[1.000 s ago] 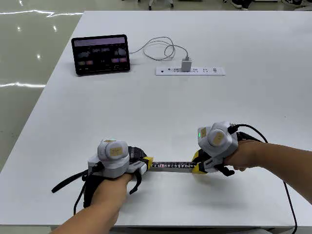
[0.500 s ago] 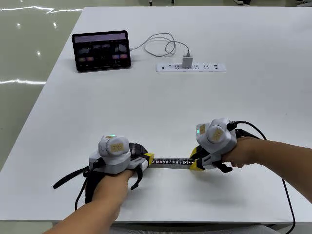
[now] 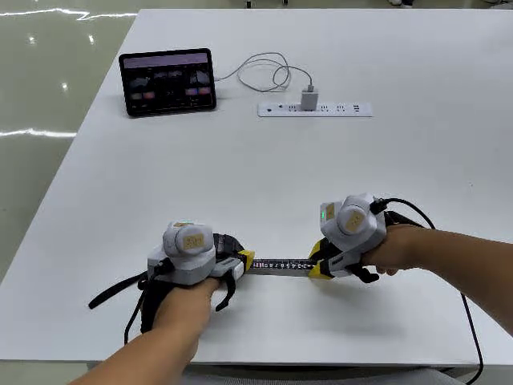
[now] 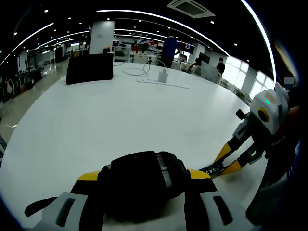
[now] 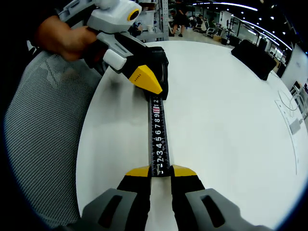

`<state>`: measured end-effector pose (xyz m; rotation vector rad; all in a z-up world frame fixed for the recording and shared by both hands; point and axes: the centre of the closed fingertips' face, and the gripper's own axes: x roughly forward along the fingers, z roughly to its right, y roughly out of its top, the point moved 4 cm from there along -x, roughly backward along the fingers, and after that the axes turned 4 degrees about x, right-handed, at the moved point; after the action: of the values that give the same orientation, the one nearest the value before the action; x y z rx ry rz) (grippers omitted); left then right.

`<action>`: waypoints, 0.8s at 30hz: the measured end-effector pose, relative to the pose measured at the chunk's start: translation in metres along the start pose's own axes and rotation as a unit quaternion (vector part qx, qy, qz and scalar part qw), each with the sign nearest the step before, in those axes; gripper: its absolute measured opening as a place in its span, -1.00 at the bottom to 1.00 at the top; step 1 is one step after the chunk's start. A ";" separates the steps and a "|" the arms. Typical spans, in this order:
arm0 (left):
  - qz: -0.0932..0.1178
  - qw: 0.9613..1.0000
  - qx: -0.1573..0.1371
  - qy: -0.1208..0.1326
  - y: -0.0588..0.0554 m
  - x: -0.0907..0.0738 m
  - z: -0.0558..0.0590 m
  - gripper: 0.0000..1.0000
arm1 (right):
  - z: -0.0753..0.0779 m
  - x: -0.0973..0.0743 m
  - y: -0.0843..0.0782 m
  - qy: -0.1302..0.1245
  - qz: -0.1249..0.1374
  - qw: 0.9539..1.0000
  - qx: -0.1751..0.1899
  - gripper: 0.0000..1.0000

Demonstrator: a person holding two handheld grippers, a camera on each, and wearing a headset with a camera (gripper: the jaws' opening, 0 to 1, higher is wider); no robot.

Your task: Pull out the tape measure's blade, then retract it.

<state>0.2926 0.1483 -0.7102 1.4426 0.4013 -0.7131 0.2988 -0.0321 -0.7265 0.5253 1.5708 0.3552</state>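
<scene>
The tape measure's black case [image 3: 227, 245] lies on the white table [image 3: 321, 176] near its front edge, and my left gripper [image 3: 240, 263] is shut on it. In the left gripper view the case [image 4: 142, 185] sits between the yellow-tipped jaws of the left gripper [image 4: 144, 175]. A short length of blade [image 3: 280, 263] runs right from the case to my right gripper [image 3: 314, 267], which is shut on the blade's end. In the right gripper view the numbered blade [image 5: 158, 130] leads from the right gripper [image 5: 160, 172] to the case [image 5: 159, 62].
A dark tablet [image 3: 167, 82] stands at the back left. A white power strip [image 3: 314, 110] with a charger and a looped cable [image 3: 264, 78] lies behind the middle. The table's left edge [image 3: 76, 144] drops to a shiny floor.
The right gripper has moved left towards the case, and the exposed length of blade is shorter. The left gripper has stayed on the case.
</scene>
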 end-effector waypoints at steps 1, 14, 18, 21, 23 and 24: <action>0.000 1.000 0.000 0.000 0.000 0.000 0.000 0.28 | 0.000 0.000 0.001 0.000 0.001 1.000 -0.002 -0.78; 0.000 1.000 0.000 0.002 0.000 -0.001 0.000 0.28 | 0.000 0.004 0.006 -0.002 0.009 1.000 -0.006 -0.77; 0.002 1.000 -0.001 0.003 0.000 -0.001 0.000 0.28 | 0.001 0.005 0.008 -0.002 0.009 1.000 -0.004 -0.77; 0.002 1.000 -0.002 0.003 0.000 0.000 0.000 0.28 | 0.001 0.006 0.009 -0.001 0.012 1.000 -0.006 -0.77; 0.002 1.000 -0.002 0.003 0.001 0.000 0.000 0.28 | 0.001 0.007 0.010 -0.001 0.013 1.000 -0.006 -0.77; 0.002 1.000 -0.003 0.003 0.001 0.000 0.000 0.28 | 0.001 0.007 0.011 -0.001 0.014 1.000 -0.004 -0.77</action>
<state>0.2930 0.1487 -0.7098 1.4400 0.4048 -0.7034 0.3008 -0.0195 -0.7270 0.5405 1.5608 0.3823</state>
